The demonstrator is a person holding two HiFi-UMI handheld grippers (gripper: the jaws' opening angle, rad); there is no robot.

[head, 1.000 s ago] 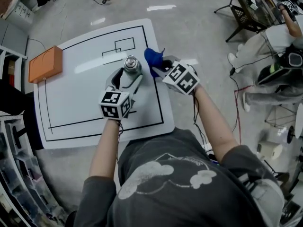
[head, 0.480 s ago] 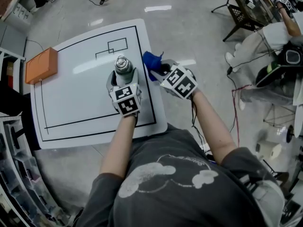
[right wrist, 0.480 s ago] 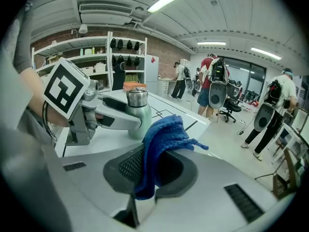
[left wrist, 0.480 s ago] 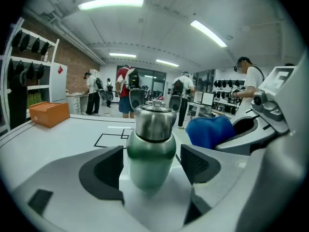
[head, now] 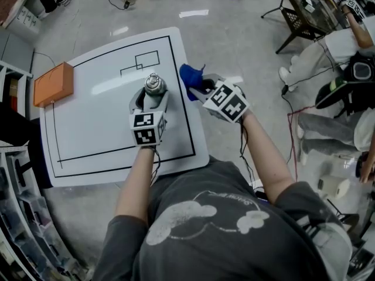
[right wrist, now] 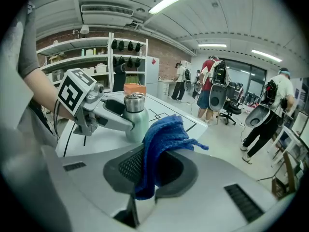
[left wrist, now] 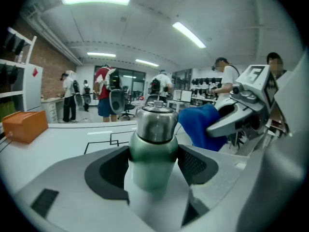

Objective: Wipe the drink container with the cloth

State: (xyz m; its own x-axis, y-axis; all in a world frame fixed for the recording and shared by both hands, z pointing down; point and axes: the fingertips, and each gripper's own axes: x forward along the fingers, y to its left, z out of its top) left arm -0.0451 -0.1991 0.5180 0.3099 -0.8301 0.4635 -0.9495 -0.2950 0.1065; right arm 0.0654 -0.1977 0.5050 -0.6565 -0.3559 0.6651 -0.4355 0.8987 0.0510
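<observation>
A green drink container (head: 154, 85) with a steel cap stands upright on the white mat (head: 88, 122). My left gripper (head: 153, 96) reaches in from the near side, and its jaws have just been closing with the bottle between them. In the left gripper view both pads (left wrist: 195, 161) press on the container's (left wrist: 153, 144) green body. The blue cloth (head: 188, 75) hangs bunched just right of the container, beyond the mat's edge, and my right gripper (head: 199, 86) is shut on it. In the right gripper view the cloth (right wrist: 161, 139) droops between the jaws, a short way from the container (right wrist: 135, 117).
An orange box (head: 54, 82) sits at the mat's left edge. Black outlines are drawn on the mat. A black stand (head: 299, 13) and seated people are off to the right, shelving at the left. Several people stand in the background.
My left gripper has swung about the container, and its marker cube has ended up nearer me again. The right gripper with the cloth has shifted slightly beside the container.
</observation>
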